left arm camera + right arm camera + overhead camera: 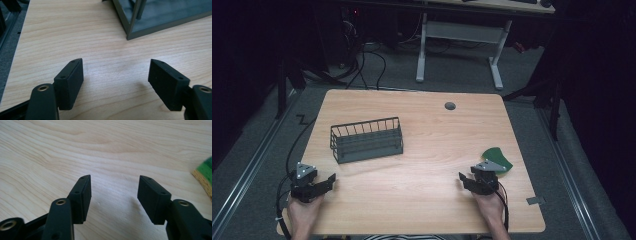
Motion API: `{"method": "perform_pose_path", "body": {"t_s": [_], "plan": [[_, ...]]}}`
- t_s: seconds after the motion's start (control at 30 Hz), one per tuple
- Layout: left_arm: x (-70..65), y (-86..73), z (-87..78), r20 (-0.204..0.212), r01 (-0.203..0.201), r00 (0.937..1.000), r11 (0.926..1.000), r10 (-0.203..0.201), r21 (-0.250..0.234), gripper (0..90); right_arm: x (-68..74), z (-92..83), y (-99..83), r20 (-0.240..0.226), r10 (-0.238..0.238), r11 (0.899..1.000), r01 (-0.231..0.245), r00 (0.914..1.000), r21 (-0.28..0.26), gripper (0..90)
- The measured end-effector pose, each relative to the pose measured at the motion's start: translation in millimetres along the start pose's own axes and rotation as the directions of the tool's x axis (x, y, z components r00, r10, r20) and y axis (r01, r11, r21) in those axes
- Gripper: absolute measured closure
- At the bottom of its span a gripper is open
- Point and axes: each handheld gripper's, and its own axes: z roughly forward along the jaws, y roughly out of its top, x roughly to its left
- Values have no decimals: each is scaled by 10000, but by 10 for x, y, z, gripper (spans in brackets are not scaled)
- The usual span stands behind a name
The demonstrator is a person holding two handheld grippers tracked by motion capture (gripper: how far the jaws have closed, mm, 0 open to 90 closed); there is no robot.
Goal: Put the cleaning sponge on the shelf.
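Note:
On the left half of the wooden table (pixel 437 130) stands a dark wire basket (pixel 366 140), its near corner in the left gripper view (pixel 130 30). Resting low at the table's front left corner, my left gripper (pixel 328 182) is open, and bare wood lies between its jaws (pixel 115 62). A green scouring pad with a yellow edge (pixel 498 157) lies near the right edge, just behind my right gripper (pixel 464 181). That gripper is open too, its jaws (pixel 114 178) a bit narrower over bare wood, with the pad (pixel 205 176) off to their right.
A round cable hole (pixel 450 105) sits near the table's far edge. A small grey tag (pixel 535 200) lies at the front right edge. Beyond the table a white desk frame (pixel 459 35) and cables (pixel 367 65) are on the floor.

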Motion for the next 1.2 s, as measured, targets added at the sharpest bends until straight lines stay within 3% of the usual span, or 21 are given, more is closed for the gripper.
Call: {"method": "perform_pose_path", "body": {"t_s": [0.13,0.37,0.7,0.87,1.03,1.2], "plan": [[-49,38,-39,27,-222,9997,9996,222,-152,304,46,35,102,-264,-236,9996,232,9994,-148,500],[-92,85,-76,104,-419,9991,9990,421,-158,333,148,215,306,-1246,-437,9990,442,9912,8,572],[-168,181,-60,162,-466,9988,9989,467,-46,372,317,401,663,-1920,-562,9983,527,9798,-233,520],[-194,224,-21,208,-417,9989,9991,417,13,381,442,569,826,-2460,-576,9983,535,9676,-235,502],[-218,306,8,121,-388,9992,9992,388,6,399,612,704,963,-2873,-848,9963,840,9541,-152,519],[-225,392,53,-1,-393,9992,9992,393,78,417,752,839,1058,-3033,-1010,9945,1043,9475,-56,547]]}}
